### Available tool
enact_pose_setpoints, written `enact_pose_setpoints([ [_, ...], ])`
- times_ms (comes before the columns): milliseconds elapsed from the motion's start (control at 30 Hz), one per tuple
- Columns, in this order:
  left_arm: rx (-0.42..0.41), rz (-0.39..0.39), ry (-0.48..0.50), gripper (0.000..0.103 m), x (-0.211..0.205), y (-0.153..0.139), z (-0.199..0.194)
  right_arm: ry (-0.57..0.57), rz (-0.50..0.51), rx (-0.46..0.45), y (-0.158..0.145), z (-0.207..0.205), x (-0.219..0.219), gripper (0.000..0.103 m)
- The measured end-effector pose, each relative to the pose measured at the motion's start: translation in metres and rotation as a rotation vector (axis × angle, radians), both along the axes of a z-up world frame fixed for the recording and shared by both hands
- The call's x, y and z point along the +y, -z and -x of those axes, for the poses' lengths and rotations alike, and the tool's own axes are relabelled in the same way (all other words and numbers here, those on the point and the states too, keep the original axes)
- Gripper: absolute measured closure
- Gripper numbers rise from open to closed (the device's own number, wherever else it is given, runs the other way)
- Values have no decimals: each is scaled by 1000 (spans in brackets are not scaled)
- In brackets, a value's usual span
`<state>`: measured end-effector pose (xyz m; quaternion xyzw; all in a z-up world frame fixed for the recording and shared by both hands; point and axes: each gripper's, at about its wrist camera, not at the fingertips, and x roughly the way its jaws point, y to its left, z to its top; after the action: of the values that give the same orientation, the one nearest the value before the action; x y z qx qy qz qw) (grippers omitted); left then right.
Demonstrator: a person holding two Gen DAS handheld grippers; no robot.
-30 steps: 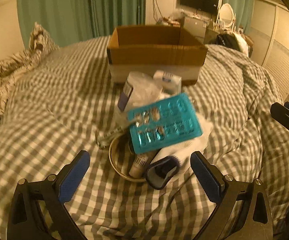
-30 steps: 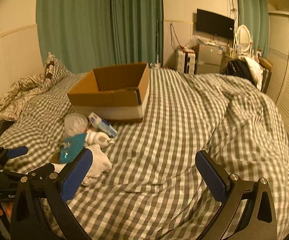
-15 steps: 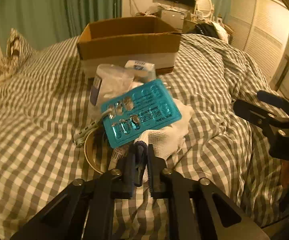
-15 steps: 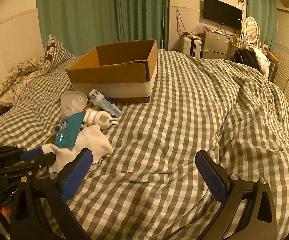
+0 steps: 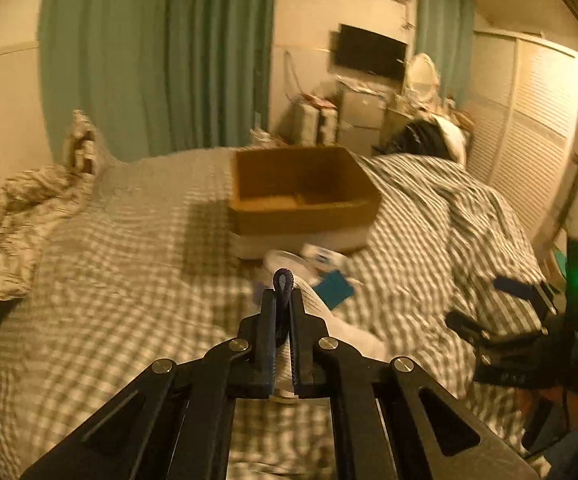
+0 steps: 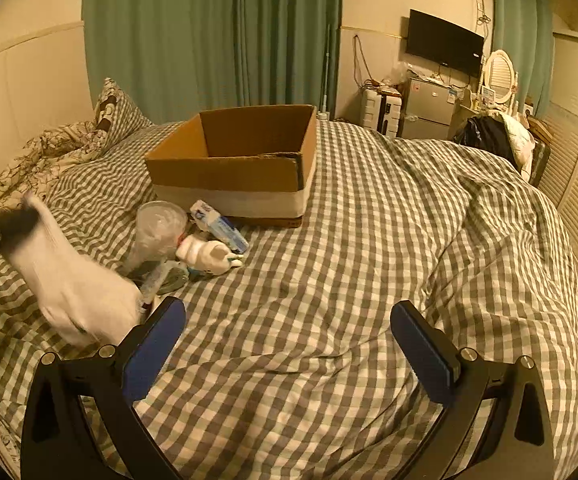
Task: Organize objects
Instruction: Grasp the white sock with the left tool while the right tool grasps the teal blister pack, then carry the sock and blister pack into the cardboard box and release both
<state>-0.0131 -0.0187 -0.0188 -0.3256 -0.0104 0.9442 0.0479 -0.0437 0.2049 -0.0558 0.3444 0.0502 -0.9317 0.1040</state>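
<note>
Your left gripper is clamped on the white sock, lifted, probably by its dark cuff, to carry it into the cardboard box | your right gripper gapes empty before the box | remaining clutter sits just before the box | checked duvet, green curtains behind the box

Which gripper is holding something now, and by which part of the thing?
The left gripper is shut on the white sock, pinching its dark cuff so the rest hangs down. The right gripper is open and holds nothing.
</note>
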Motion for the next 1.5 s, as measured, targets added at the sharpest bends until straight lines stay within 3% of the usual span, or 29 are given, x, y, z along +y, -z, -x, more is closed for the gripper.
enact_pose_setpoints([
  [233, 10, 15, -110, 98, -39, -4, 1, -59, -21, -32, 11, 3, -25, 0],
  [400, -30, 40, -141, 98, -45, 17, 11, -99, -12, -88, 29, 15, -40, 0],
  [667, -69, 33, -110, 98, -41, 44, 18, -162, 4, -233, 68, 37, -71, 0],
  [933, -74, 29, -89, 98, -37, 49, 19, -377, -43, -256, 82, 18, -122, 0],
  [1033, -73, 28, -81, 98, -36, 48, 18, -402, -92, -260, 89, 14, -138, 1],
  [1067, -72, 28, -80, 98, -36, 47, 17, -402, -99, -263, 91, 14, -140, 2],
  [1133, -66, 31, -80, 98, -36, 44, 16, -397, -111, -280, 95, 15, -142, 19],
  [1200, -57, 28, -84, 98, -39, 39, 14, -395, -120, -283, 94, 14, -140, 30],
  [1500, 0, -12, -72, 98, -38, 12, 3, -361, -106, -170, 48, 1, -120, 31],
])
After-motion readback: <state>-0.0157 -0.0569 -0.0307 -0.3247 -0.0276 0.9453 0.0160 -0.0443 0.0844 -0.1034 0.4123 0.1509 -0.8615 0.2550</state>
